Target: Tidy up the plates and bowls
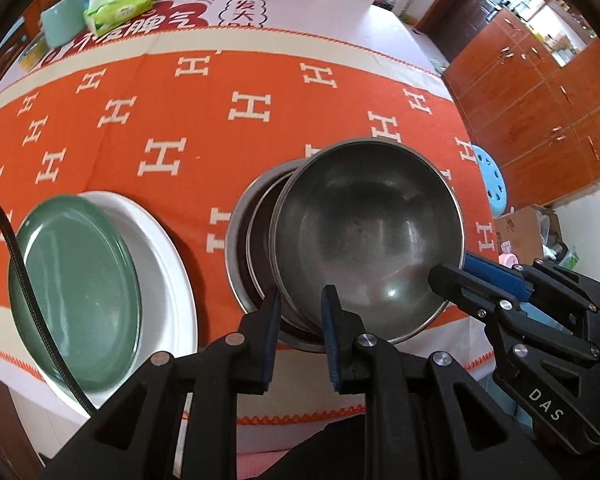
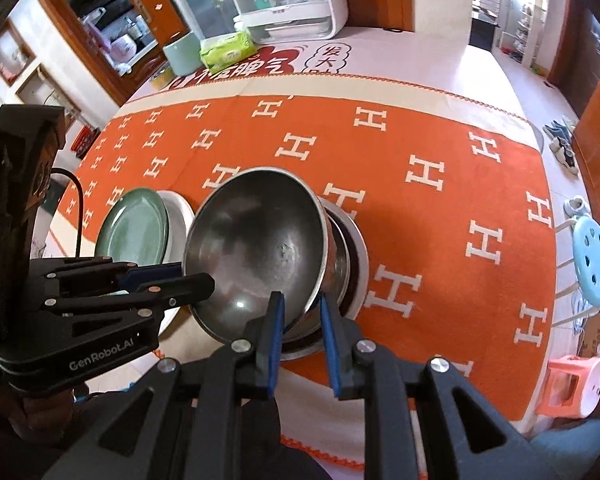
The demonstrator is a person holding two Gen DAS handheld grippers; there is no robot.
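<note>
I had the left claw (image 1: 300, 312) clamped on the near rim of the top steel bowl (image 1: 368, 236), and the right claw (image 2: 302, 312) clamped on that rim at the other side. The bowl hung tilted over the stacked bowls (image 1: 256, 240) on the orange tabletop (image 1: 220, 120). Beside them, a green plate (image 1: 80, 272) rested on a white plate (image 1: 168, 276)

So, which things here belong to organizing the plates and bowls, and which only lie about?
Job: steel bowl held by both grippers, bowl stack under it, green plate, white plate.
Lying about: tissue pack, blue stool.
</note>
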